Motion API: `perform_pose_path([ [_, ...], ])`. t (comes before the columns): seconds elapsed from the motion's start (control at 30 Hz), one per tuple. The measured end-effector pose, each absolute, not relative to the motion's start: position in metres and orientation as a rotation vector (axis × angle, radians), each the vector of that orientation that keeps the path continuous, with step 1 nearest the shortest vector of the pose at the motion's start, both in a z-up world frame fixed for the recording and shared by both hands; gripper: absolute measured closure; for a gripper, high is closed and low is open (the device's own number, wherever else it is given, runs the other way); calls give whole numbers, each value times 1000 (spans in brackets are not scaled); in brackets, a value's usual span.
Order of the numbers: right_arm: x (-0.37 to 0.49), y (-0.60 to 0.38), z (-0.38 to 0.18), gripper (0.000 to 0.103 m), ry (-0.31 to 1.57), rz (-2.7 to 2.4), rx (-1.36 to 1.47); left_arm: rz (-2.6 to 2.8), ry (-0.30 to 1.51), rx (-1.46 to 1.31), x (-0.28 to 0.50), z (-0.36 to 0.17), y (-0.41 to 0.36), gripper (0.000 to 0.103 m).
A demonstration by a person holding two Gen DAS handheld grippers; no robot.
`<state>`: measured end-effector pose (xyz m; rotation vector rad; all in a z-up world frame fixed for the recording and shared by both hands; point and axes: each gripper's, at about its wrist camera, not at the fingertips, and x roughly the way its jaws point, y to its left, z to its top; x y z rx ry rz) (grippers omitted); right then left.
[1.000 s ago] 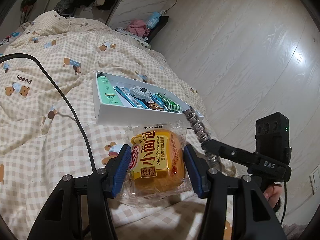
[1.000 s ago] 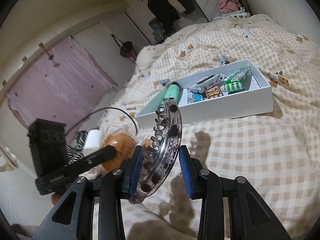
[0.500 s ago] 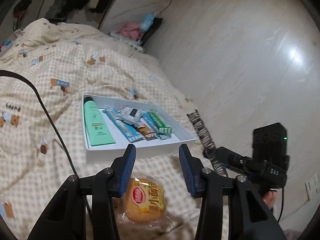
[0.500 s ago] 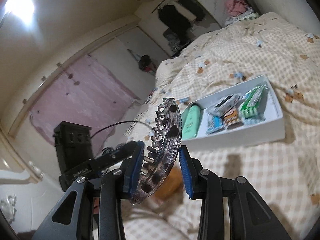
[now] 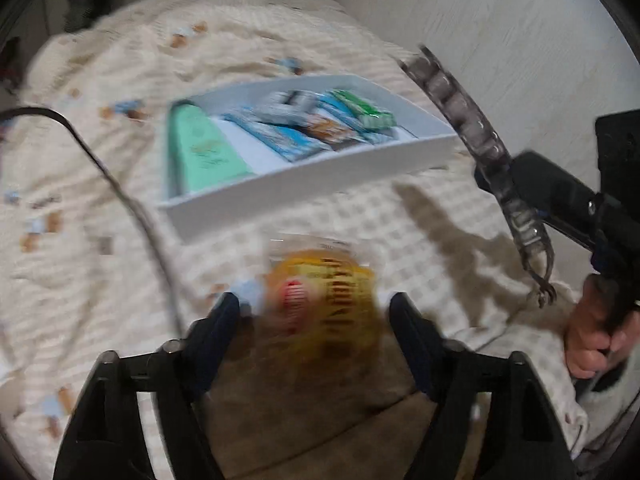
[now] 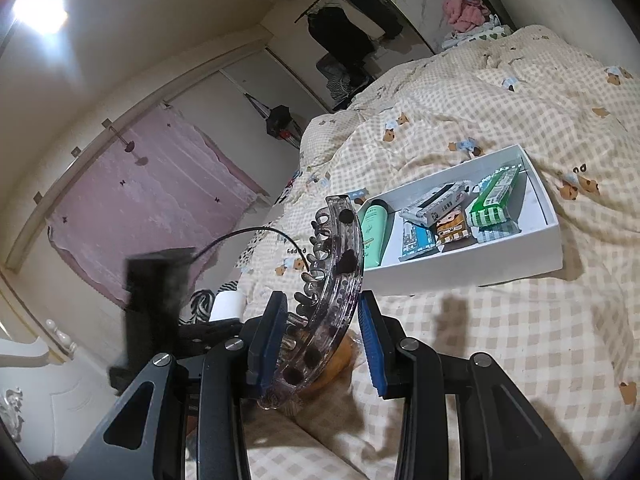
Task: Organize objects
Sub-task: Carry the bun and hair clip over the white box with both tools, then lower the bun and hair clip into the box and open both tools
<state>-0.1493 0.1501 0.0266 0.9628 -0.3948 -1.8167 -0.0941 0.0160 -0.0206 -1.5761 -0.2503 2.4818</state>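
Observation:
A packet of yellow bread (image 5: 320, 292) lies on the checked quilt, blurred, between the fingers of my left gripper (image 5: 316, 312). The jaws are opening and a gap shows on each side of the packet. My right gripper (image 6: 324, 340) is shut on a clear grey hair claw clip (image 6: 340, 264), held upright in the air in front of the white box (image 6: 460, 268). In the left wrist view the clip (image 5: 472, 128) and the right gripper (image 5: 504, 184) stand to the right of the box (image 5: 304, 188). The bread (image 6: 332, 364) shows orange behind the clip.
The box holds a green tube (image 5: 200, 148) and several snack packets (image 5: 320, 124). A black cable (image 5: 120, 188) runs across the quilt left of the box. A person's hand (image 5: 596, 340) grips the right tool. Clothes hang at the far wall (image 6: 344, 36).
The left gripper has tipped down over the bread packet and its jaws have widened around it. The right gripper has risen slightly with the clip still in it.

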Motion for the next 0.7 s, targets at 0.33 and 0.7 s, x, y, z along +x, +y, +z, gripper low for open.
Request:
perform_pose_path([
  [0.33,-218,134,56,65,-377,-1952,977,2702,-532,-1335,-133,37,-18,43],
  [0.7,-245,62,13,65,23,-2227,1107,2814,-576,-1393,-199,-5,-28,43],
])
